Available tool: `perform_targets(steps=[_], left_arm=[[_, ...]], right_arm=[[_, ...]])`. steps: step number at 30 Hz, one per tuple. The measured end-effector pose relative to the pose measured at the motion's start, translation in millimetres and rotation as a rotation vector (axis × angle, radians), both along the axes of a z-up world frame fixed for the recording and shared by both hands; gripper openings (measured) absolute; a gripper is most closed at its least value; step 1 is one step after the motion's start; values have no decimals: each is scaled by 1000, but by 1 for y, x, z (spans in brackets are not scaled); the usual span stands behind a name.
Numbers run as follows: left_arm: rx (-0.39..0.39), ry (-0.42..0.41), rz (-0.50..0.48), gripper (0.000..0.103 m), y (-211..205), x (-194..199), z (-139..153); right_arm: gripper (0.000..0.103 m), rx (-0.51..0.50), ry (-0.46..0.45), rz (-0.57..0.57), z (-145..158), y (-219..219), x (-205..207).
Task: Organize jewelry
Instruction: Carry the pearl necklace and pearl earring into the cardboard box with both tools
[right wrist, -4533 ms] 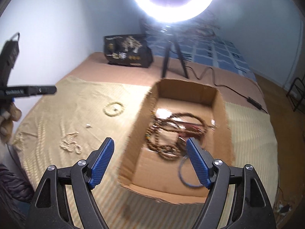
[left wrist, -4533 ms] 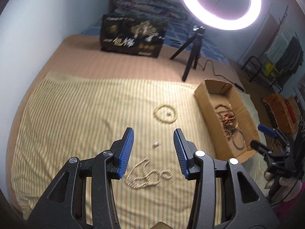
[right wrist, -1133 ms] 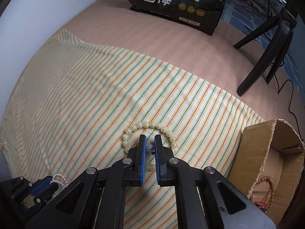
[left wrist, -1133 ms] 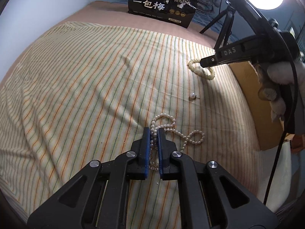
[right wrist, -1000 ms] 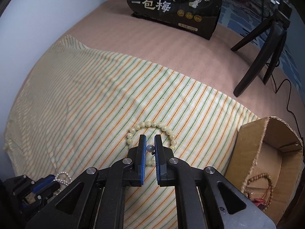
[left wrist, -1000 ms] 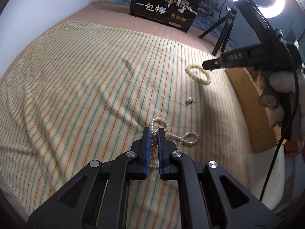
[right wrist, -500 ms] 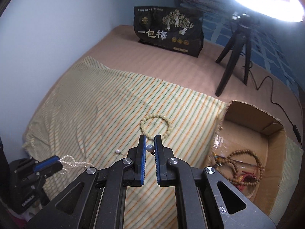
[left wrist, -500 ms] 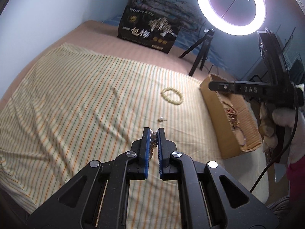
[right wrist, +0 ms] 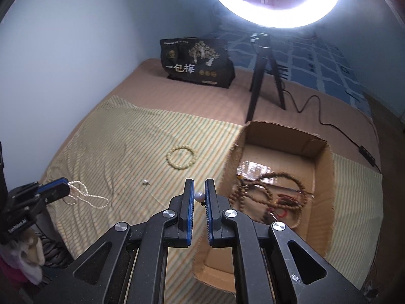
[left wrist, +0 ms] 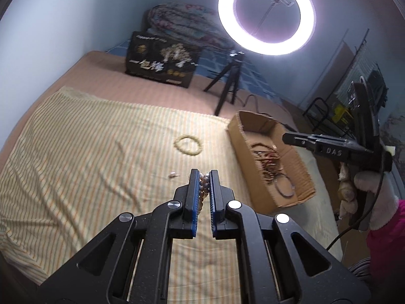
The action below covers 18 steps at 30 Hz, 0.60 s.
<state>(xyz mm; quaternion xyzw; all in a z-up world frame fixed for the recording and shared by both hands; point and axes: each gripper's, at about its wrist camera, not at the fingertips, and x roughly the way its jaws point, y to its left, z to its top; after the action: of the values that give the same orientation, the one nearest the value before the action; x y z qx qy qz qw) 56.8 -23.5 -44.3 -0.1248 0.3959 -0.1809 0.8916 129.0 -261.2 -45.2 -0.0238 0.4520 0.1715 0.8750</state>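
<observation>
The pearl necklace [right wrist: 86,195] hangs clamped in the left gripper [left wrist: 204,177] above the striped cloth [left wrist: 88,157]; a single pearl earring [right wrist: 199,197] sits pinched in the right gripper [right wrist: 199,187], just beside the cardboard box [right wrist: 326,177] of brown beads. A pale bead bracelet [right wrist: 181,157] and a second small earring [right wrist: 146,183] lie on the cloth, apart from each other.

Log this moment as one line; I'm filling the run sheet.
left gripper: shut on necklace | right gripper: shut on pearl | bracelet, stud: on cloth | box: beads inside
</observation>
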Motion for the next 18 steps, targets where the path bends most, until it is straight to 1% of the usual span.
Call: perform_targets(steps=[4, 11, 18], left_arm=[[-15, -15, -49, 5, -20, 2, 10], [-34, -34, -156, 5, -69, 10, 28], [-44, -48, -237, 5, -114, 19, 35]], right_arm=[[7, 6, -12, -37, 3, -21, -6], [7, 18, -22, -99, 4, -55, -9], [7, 27, -18, -138, 1, -75, -5]])
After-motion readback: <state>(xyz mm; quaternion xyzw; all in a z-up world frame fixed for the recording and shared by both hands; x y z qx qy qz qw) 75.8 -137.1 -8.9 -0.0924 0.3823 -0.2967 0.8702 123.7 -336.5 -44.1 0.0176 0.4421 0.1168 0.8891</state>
